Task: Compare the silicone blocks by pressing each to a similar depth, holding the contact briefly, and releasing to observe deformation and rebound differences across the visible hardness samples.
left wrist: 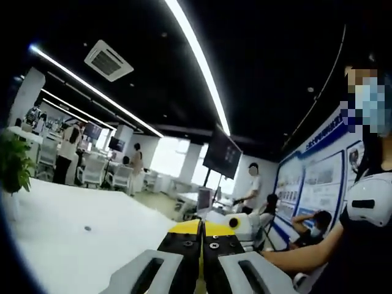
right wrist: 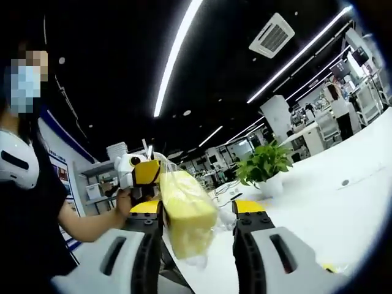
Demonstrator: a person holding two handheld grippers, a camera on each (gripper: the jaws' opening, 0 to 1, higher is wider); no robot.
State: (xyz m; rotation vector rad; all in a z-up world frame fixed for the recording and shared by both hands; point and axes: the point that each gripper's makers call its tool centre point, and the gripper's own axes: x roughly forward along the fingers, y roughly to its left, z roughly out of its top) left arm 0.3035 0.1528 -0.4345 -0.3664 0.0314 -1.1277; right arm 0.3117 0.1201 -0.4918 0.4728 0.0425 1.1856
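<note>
Right tool (right wrist: 199,208) gapes wide, yellow silicone block (right wrist: 185,211) between its jaws; left tool (left wrist: 201,229) closed, empty.

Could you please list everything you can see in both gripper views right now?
silicone block: one, yellow, in clear wrap, between the right gripper's jaws
white table: one, white, under both grippers
potted plant: one, green in a white pot, on the table
ceiling light strips: several, white, overhead
wall screen: one, dark, hanging
people: several, standing or seated in the office
left gripper: one, yellow-tipped, jaws together
right gripper: one, yellow-tipped, jaws apart around the block
</note>
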